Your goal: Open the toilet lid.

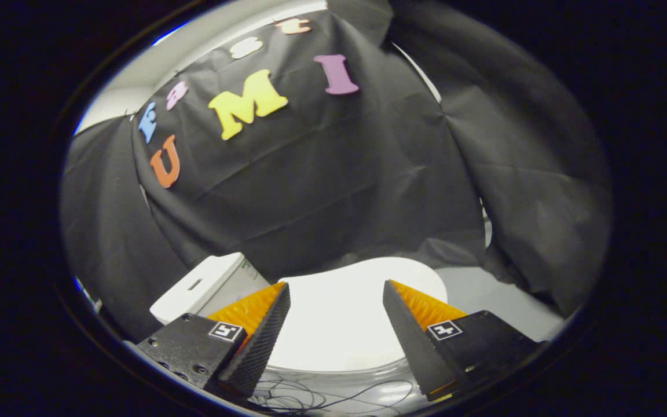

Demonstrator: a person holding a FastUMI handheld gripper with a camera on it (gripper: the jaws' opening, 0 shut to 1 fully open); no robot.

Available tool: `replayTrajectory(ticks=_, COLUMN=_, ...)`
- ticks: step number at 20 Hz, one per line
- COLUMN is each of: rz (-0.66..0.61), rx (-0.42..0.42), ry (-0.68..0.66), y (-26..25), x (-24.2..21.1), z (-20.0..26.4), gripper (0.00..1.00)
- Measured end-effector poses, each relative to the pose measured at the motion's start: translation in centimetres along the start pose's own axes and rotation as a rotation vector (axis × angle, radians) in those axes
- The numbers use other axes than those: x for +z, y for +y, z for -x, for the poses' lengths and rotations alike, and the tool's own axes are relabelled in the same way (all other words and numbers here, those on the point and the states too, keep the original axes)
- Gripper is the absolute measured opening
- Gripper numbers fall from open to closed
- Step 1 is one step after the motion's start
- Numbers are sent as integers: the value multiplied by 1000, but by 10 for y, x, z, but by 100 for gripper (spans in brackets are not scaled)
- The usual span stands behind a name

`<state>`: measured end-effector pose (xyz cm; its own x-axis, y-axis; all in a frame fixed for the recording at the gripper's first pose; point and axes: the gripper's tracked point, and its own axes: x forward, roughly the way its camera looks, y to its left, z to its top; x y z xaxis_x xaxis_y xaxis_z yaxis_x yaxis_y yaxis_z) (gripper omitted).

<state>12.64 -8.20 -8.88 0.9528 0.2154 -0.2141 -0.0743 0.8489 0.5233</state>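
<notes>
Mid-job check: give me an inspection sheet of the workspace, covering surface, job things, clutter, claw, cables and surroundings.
Surface: pale grey floor beside the toilet.
Job's things: white lid lies down, closed, flat; white tank sits at its far left end, button slot on top.
Clutter: nothing seen.
Claw: claw open, fingers spread wide above the lid, lid showing between them; contact with the lid cannot be told.
Cables: thin dark cables loop below the lid's near edge, close under the fingers.
Surroundings: black cloth drapes behind and to both sides; a pale wall shows above it.
</notes>
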Motion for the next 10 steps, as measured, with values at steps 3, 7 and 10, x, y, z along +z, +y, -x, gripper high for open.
replayTrajectory(ticks=3, rz=-141, rx=-42, ry=91, y=-43, x=-27, z=-15, gripper=100)
replayTrajectory(ticks=7, rz=-274, rx=-123, ry=131, y=-94, x=-50, z=-21, gripper=100)
replayTrajectory(ticks=10, rz=-324, rx=-151, ry=152, y=-116, x=-67, z=-22, gripper=99)
